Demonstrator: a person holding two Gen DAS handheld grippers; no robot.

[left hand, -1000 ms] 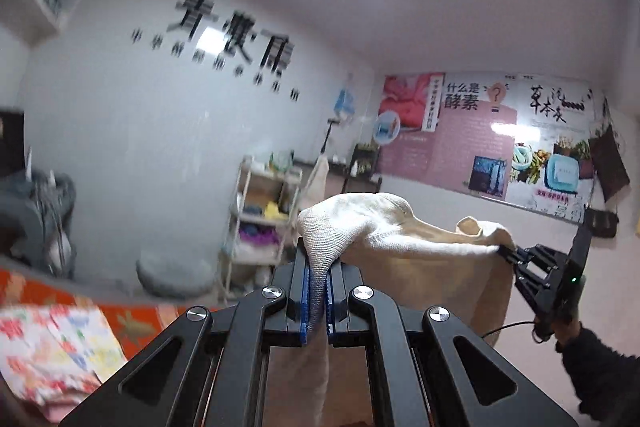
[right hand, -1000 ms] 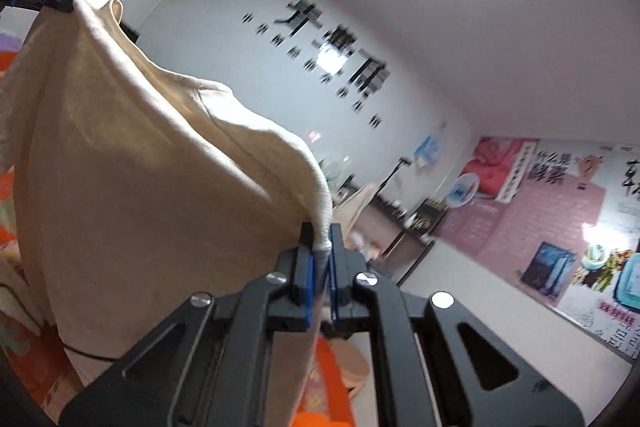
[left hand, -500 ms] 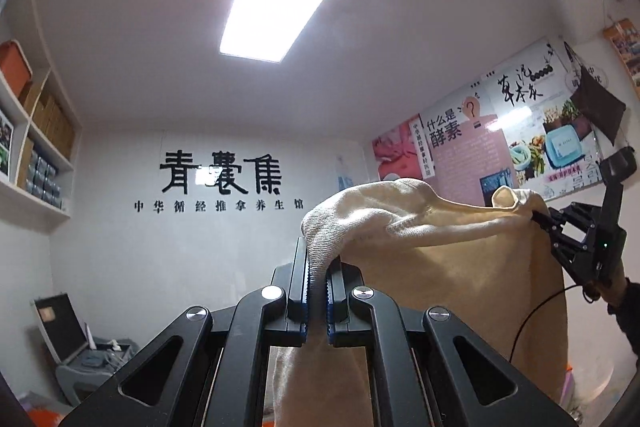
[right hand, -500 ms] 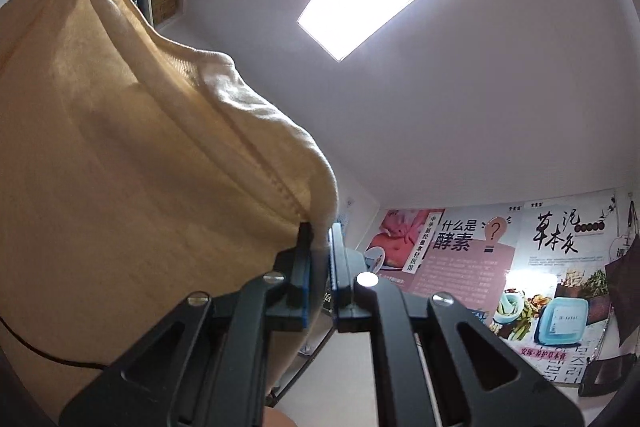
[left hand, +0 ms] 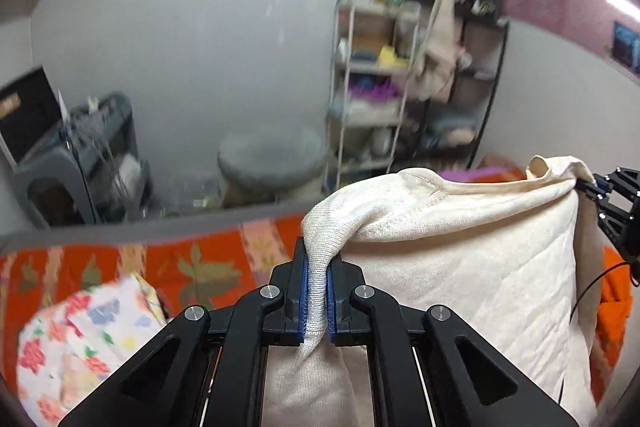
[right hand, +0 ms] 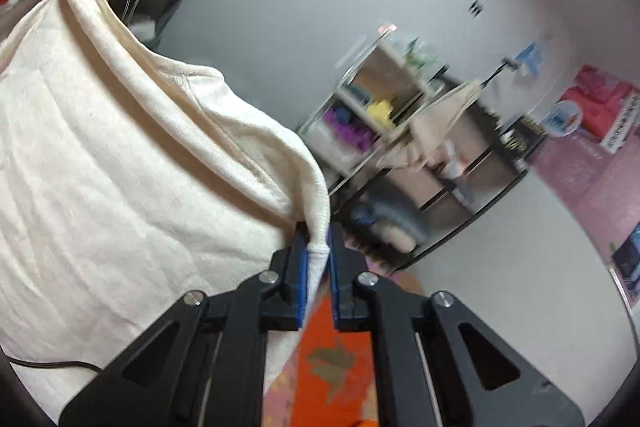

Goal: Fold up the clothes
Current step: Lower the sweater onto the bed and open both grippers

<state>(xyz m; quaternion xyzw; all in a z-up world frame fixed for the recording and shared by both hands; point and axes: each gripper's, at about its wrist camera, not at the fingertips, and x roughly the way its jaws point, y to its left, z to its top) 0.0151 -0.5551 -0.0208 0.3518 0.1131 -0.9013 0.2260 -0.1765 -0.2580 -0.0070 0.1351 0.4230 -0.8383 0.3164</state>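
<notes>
Left gripper (left hand: 316, 291): pinching one top corner of the cream garment (left hand: 460, 267).
Right gripper (right hand: 318, 267): pressed on the other top corner.
Cream garment: hangs stretched between both grippers, above the orange patterned bed cover (left hand: 192, 263).

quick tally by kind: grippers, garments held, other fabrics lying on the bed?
Black two-finger grippers: 2, left and right, both clamped on the garment
Cream knit garment held up between them: 1
Orange patterned bed cover: 1
White floral cloth on the cover: 1
Total: 5
</notes>
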